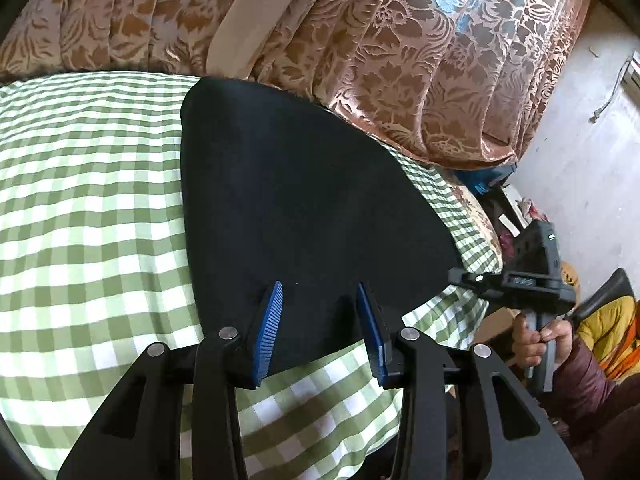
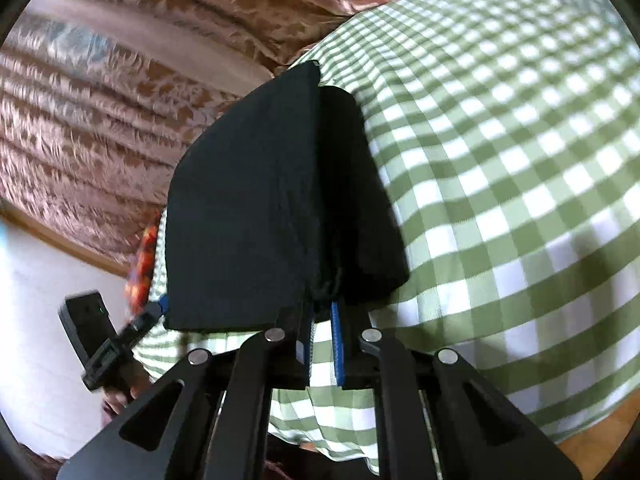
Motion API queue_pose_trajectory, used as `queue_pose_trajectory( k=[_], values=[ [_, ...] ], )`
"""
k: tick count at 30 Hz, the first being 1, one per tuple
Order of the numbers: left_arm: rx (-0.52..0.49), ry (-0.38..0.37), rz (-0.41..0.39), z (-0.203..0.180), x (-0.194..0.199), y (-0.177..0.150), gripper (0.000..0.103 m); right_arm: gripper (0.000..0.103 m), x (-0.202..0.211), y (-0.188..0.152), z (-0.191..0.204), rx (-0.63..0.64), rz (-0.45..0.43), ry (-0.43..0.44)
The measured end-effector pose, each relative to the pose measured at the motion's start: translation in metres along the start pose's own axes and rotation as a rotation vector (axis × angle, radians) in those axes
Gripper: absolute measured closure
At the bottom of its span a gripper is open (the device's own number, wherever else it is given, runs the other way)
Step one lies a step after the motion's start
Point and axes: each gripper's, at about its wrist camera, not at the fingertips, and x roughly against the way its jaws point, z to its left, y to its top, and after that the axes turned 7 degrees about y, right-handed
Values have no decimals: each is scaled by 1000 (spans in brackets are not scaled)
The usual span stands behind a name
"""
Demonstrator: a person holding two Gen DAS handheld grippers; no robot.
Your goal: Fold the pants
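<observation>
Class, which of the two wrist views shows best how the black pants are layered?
The right wrist view: the pants show an upper flap over a lower layer, pinched by the right hand-held gripper. The left wrist view shows only one flat dark shape.

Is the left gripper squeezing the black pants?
No, the left gripper is open over the black pants, its blue fingers apart.

Soft daylight, heavy fisheye bending at edges, motion blur in right view.
</observation>
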Motion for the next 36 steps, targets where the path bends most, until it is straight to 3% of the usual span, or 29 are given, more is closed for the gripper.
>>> queue_pose_trajectory(
  k=[2,3,5,8,10,12,14,16,18,21,25,28,36],
  values=[
    [0,12,-7,-2,2,2,66,94,5,0,2,6,7,7],
    [-3,17,-10,-3,3,3,66,88,10,1,6,14,16,4],
    [-19,35,-20,-6,5,8,66,66,25,4,13,39,-14,-31],
    [-42,86,-52,-11,9,15,66,64,42,13,30,78,-82,-56],
    [-44,121,-71,-14,10,21,53,64,43,21,45,103,-117,-53],
    [-63,168,-78,-20,8,25,53,63,33,28,64,131,-126,-44],
    [-82,214,-83,-25,4,27,53,47,11,36,86,158,-141,-51],
    [-93,259,-75,-29,-1,27,53,46,-13,46,103,170,-157,-60],
    [-95,303,-64,-30,-6,25,53,37,-34,57,115,183,-199,-114],
    [-107,364,-41,-33,-15,21,53,37,-58,73,116,179,-236,-190],
    [-116,392,-42,-34,-21,16,48,33,-94,87,78,131,-174,-365],
    [-123,388,-43,-37,-26,13,47,32,-87,88,51,44,-190,-277],
    [-149,406,-54,-43,-26,12,44,32,-78,80,52,74,-203,-285]
  ],
)
